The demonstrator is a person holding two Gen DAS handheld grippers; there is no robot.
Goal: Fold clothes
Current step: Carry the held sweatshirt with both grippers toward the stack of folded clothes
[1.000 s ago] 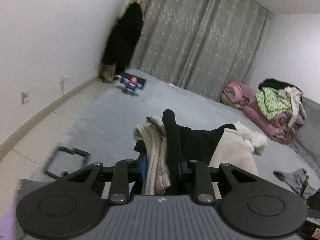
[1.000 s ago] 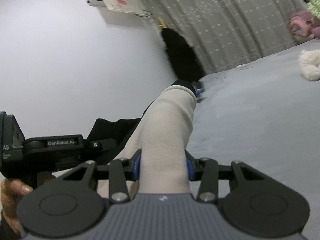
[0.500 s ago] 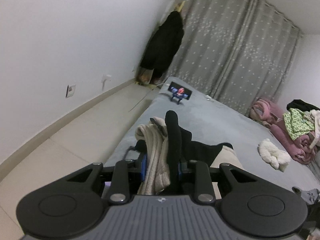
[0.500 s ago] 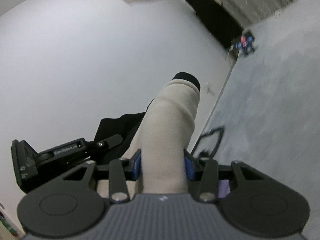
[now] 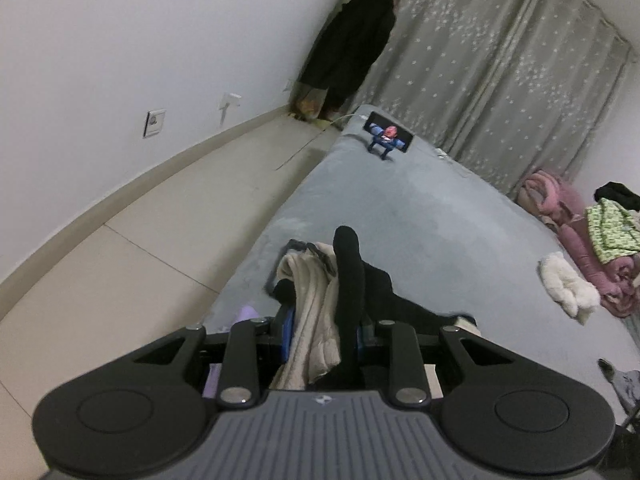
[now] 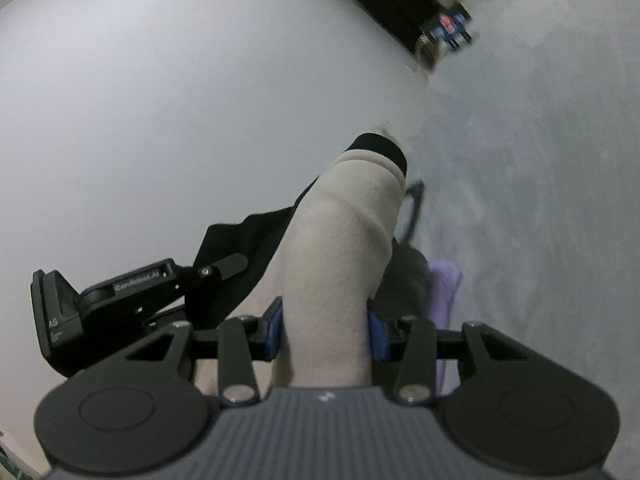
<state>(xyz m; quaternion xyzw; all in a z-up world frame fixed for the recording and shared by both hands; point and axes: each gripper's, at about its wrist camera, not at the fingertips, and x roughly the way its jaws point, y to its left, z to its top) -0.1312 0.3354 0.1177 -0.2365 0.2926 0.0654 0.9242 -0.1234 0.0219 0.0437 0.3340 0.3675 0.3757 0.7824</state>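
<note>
Garment point(image 5: 320, 320) bunched between left fingers point(image 5: 286, 330); sleeve point(image 6: 340, 248) between right fingers point(image 6: 376, 334)

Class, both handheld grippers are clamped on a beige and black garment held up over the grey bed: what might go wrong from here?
1. The left gripper pinches a thick bunch of the beige and black garment; layers may slip out unevenly.
2. The right gripper holds only the beige sleeve with black cuff, so the body might sag and twist.
3. Laid on the grey bed, it may crease.
</note>
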